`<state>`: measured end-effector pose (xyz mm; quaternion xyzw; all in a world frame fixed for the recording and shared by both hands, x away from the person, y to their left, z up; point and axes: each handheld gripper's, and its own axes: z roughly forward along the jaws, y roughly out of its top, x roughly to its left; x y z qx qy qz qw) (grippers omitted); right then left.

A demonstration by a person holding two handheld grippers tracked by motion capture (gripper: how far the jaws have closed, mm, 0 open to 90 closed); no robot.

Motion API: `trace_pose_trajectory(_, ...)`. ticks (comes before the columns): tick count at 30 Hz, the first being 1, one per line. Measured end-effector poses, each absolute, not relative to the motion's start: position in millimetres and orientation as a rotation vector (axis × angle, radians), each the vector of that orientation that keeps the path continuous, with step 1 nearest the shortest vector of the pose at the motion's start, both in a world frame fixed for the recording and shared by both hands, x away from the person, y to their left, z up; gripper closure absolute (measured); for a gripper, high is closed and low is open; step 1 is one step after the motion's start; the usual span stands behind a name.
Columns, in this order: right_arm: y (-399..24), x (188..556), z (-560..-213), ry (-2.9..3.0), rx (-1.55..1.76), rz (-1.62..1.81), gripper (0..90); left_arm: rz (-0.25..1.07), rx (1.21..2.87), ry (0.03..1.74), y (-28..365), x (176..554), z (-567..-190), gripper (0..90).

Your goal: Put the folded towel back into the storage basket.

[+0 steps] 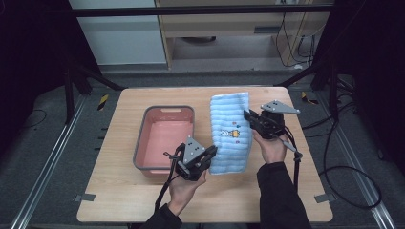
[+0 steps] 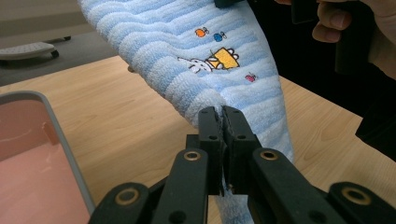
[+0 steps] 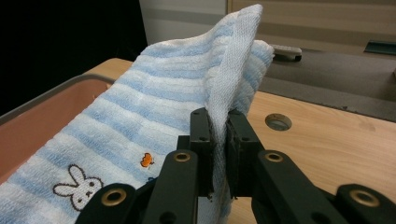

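A light blue striped towel (image 1: 231, 131) with a small rabbit embroidery hangs stretched above the wooden table (image 1: 119, 191). My left gripper (image 1: 211, 153) is shut on its near left corner. In the left gripper view the jaws of that gripper (image 2: 222, 114) pinch the towel (image 2: 187, 56) edge. My right gripper (image 1: 248, 116) is shut on the towel's right edge. In the right gripper view its jaws (image 3: 219, 116) clamp a fold of the towel (image 3: 159, 107), which rises above them.
A pink bin (image 1: 165, 138) with a grey rim sits on the table left of the towel, right beside my left gripper. Its rim (image 2: 60, 135) is in the left gripper view, and the bin (image 3: 42, 126) lies behind the towel in the right gripper view. A round hole (image 3: 278, 122) marks the tabletop.
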<state>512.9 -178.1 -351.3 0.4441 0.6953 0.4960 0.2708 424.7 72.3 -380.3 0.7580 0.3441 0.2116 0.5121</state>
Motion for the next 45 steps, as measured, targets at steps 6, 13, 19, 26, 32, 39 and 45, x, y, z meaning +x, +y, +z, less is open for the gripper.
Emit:
trace_pose_trajectory(6, -169.3, 513.0, -339.7, 1.865, 1.175, 1.353, 82.8, 0.531, 1.799, 0.826, 81.7, 423.5, -369.9, 87.0)
trace_pose_trajectory(13, -159.5, 513.9, -329.0, 1.856, 1.154, 1.368, 82.8, 0.547, 1.774, 0.832, 92.4, 423.0, -361.1, 87.0)
trace_pose_trajectory(19, -151.7, 514.5, -322.8, 1.851, 1.14, 1.377, 82.8, 0.56, 1.76, 0.829, 99.6, 422.6, -355.7, 87.0)
trace_pose_trajectory(26, -141.3, 517.2, -314.8, 1.846, 1.125, 1.388, 82.8, 0.583, 1.751, 0.829, 108.7, 422.6, -348.9, 87.0)
trace_pose_trajectory(32, -131.1, 519.4, -310.7, 1.848, 1.111, 1.399, 82.8, 0.588, 1.735, 0.845, 119.6, 423.8, -344.7, 87.0)
trace_pose_trajectory(39, -116.9, 522.8, -306.3, 1.853, 1.098, 1.413, 82.8, 0.612, 1.722, 0.857, 131.9, 423.6, -340.6, 87.0)
trace_pose_trajectory(45, -104.1, 525.5, -301.6, 1.857, 1.08, 1.423, 82.8, 0.621, 1.709, 0.873, 144.3, 423.5, -337.3, 87.0)
